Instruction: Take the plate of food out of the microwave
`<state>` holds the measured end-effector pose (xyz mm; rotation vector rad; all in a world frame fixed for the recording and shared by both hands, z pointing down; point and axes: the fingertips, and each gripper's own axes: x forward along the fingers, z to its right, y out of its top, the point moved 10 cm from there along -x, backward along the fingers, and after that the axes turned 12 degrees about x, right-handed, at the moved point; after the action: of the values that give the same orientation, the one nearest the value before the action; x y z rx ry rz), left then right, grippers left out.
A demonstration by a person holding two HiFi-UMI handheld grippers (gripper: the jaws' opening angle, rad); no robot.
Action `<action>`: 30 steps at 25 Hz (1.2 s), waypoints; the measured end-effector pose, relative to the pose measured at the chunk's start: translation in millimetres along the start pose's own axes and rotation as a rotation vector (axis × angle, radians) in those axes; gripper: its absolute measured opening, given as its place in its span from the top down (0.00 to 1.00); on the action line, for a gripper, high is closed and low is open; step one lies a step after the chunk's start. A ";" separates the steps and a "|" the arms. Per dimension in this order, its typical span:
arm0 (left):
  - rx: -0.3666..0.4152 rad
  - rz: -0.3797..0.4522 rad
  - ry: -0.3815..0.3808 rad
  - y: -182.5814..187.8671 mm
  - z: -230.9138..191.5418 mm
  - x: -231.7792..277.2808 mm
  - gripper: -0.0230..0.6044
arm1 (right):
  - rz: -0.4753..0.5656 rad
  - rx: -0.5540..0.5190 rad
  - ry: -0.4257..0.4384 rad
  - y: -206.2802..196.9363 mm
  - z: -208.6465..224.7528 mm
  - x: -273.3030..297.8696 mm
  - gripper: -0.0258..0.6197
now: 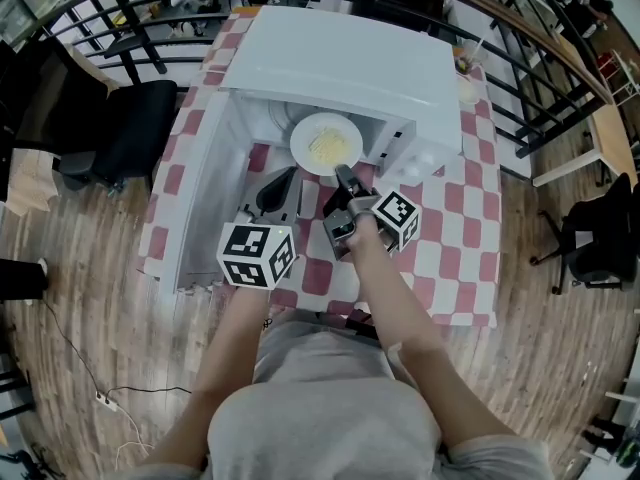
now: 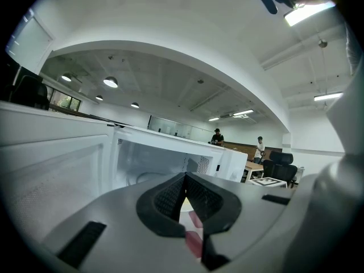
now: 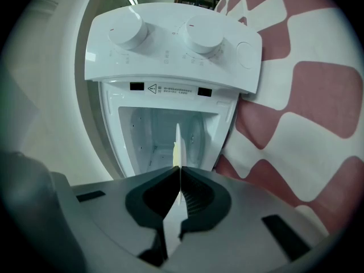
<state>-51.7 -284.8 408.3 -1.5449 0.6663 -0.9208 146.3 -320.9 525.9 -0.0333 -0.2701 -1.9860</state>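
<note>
Both forearms reach forward; left gripper [image 1: 282, 182] jaws together, right gripper [image 1: 343, 176] rolled sideways, jaws clamped

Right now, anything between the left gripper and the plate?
Nothing. Head view: only bare checkered tablecloth between the left gripper and the plate, whose near rim the right gripper pinches.

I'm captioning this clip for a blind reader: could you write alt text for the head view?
Seen from above, a person's right tongs grip the rim of a round white plate of pale yellow food at the mouth of an open white microwave on a red-and-white checked tablecloth. The left tongs are empty beside them.
</note>
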 end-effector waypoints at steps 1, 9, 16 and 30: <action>0.000 0.000 0.001 0.4 0.8 -0.8 0.96 | -0.004 0.000 0.002 -0.1 -0.6 -2.3 0.91; 0.009 0.009 0.002 7.3 2.1 -5.2 0.96 | -0.007 0.014 0.023 -3.0 -6.9 -19.1 0.91; 0.019 0.011 -0.007 11.7 5.1 -8.2 0.96 | -0.022 0.030 0.043 -11.2 -16.6 -37.5 0.91; 0.047 0.042 -0.031 34.7 14.6 -18.1 0.96 | -0.049 0.022 0.084 -27.9 -53.6 -68.9 0.91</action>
<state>-46.3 -268.2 370.4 -1.4950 0.6487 -0.8738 155.3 -259.1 458.7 0.0715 -0.2401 -2.0269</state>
